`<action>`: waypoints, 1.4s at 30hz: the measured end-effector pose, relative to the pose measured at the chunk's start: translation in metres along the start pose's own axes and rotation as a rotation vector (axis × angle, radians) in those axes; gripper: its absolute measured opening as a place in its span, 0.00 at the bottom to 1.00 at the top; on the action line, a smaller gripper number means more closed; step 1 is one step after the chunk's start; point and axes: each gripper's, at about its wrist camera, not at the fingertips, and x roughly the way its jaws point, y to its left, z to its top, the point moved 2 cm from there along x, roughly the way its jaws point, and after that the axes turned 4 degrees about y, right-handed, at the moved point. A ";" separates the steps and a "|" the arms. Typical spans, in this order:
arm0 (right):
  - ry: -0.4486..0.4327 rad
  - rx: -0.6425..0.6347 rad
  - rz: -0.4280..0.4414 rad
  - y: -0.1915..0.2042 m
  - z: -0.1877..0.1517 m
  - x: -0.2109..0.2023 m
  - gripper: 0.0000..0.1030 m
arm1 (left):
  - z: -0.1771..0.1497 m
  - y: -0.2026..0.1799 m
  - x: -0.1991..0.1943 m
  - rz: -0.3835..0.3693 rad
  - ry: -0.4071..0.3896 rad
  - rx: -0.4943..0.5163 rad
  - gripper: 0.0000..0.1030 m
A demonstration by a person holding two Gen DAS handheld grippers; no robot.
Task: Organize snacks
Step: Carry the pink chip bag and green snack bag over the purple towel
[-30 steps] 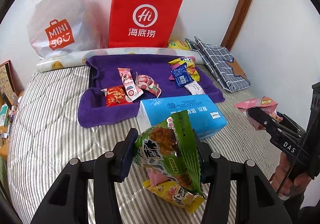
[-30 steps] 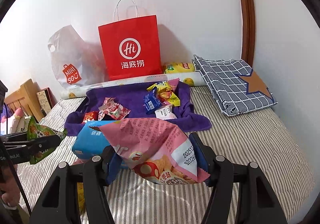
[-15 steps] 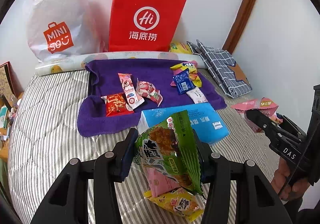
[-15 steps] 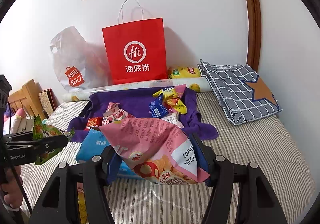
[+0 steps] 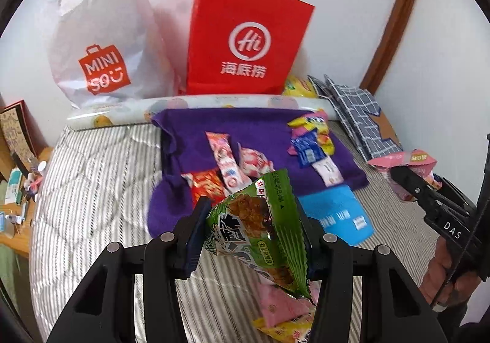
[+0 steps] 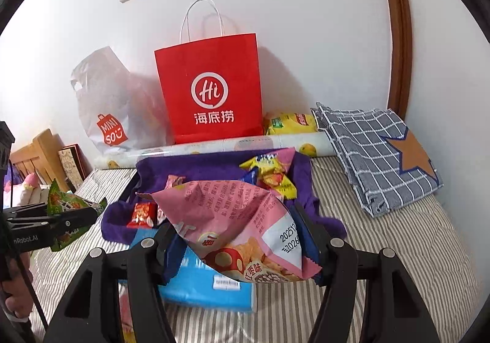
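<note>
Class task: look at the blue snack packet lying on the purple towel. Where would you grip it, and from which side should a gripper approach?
Grip the blue snack packet by its near crimped edge, approaching from above and the front. It lies flat on the purple towel, with yellow packets overlapping its far end, so only the near edge looks free.

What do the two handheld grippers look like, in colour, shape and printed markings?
Both the left gripper and the right gripper are matte black plastic with triangular cut-out fingers, round silver screws and dark blue pads. White lettering shows on their sides: "DAS" on the right, "nRobot.AI" on the left. A thin black cable hangs beside each.
</note>
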 end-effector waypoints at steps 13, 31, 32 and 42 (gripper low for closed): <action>-0.017 -0.008 0.016 -0.001 0.042 0.030 0.59 | 0.048 0.004 0.014 -0.003 0.001 -0.003 0.49; 0.000 -0.041 0.007 -0.001 0.080 0.079 0.59 | 0.103 0.006 0.052 -0.017 0.011 0.039 0.49; 0.003 -0.039 0.009 -0.001 0.081 0.083 0.59 | 0.104 0.006 0.053 -0.017 0.008 0.041 0.49; 0.104 -0.060 -0.002 -0.006 0.050 0.126 0.59 | 0.090 0.020 0.103 -0.051 0.120 0.017 0.49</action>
